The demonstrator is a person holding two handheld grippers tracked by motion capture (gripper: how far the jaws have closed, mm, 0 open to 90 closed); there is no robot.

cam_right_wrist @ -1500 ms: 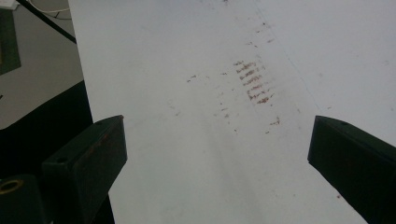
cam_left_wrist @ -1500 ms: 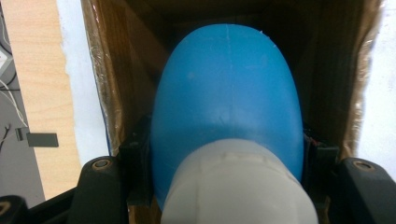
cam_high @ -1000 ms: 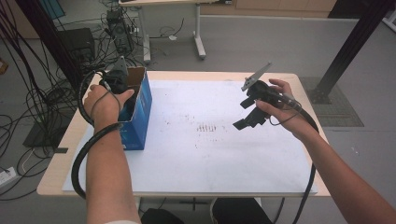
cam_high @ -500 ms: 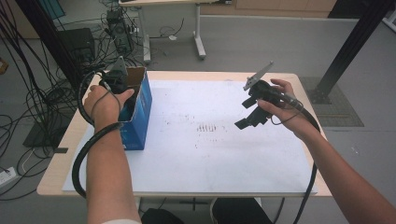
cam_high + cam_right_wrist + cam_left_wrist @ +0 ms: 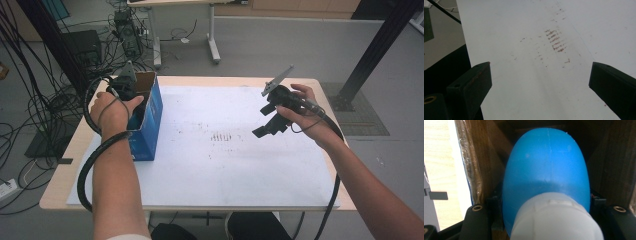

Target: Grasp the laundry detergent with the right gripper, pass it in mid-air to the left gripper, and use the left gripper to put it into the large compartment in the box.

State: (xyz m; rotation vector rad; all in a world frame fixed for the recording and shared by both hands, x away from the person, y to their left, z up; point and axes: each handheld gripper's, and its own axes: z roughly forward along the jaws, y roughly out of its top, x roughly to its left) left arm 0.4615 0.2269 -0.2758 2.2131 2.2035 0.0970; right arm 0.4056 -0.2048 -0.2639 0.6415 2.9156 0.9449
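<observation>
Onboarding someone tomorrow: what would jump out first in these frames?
The blue box at the table's left edge, with the left gripper reaching down into it. Inside, that gripper is shut on a blue-and-white object. The right gripper hovers open over the stained white sheet.

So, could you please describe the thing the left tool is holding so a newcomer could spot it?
Start at the blue box standing open-topped at the table's left edge. The left tool reaches down into it, shut on a bottle: rounded bright blue body, white cap, against the box's brown cardboard inside.
</observation>
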